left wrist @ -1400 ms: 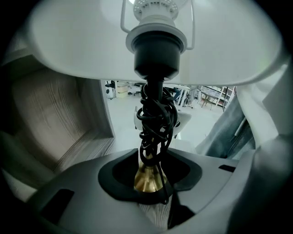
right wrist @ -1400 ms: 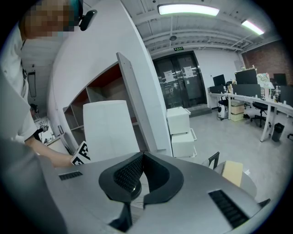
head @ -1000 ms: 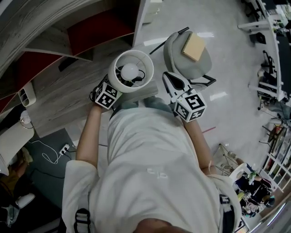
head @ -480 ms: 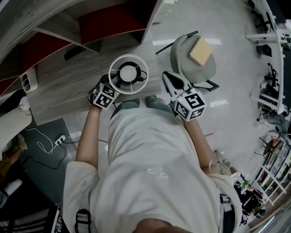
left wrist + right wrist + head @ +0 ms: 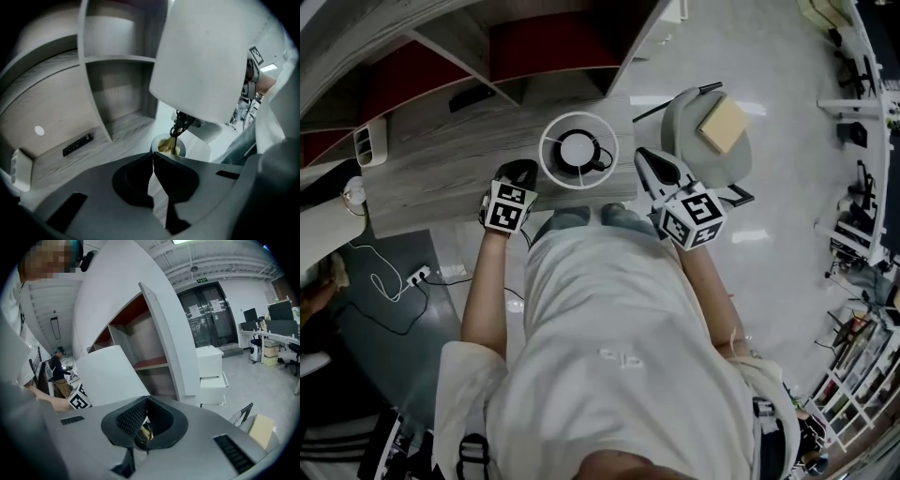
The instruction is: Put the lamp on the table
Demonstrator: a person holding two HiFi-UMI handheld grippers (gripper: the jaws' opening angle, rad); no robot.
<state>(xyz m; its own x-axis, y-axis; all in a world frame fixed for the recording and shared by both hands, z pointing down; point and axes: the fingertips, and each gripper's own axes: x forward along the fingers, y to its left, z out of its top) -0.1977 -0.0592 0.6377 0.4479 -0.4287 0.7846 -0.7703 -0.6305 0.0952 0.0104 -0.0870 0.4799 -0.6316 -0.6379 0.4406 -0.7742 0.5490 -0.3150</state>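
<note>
A pale wood-grain tabletop [image 5: 441, 178] runs under a shelf unit [image 5: 516, 56] with red-backed bays, and shiny floor [image 5: 769, 56] opens to the right; the lamp [image 5: 577, 150] stands on that tabletop close to its right-hand corner, white shade uppermost, a brass stem dropping to a round foot with a black cord at the neck. Neither claw holds it; the left claw [image 5: 523, 171] sits just beside the shade on the near side, and its jaws have just been closing, now drawn together with nothing between them but a slit of tabletop showing through. The right claw [image 5: 645, 159] hangs just off the shade's other side, about at the tabletop's right edge, jaws likewise drawn together; a brass glint in their slit is, I judge, the lamp's stem seen beyond, not a thing gripped. Flanking the lamp this way probably guards it against tipping; the placing looks done. The foot is near the right edge, so a knock from the left could send it off; open room lies leftward along the tabletop, while a grey chair [image 5: 694, 141] carrying a tan box [image 5: 724, 124] crowds the right claw's side.
</note>
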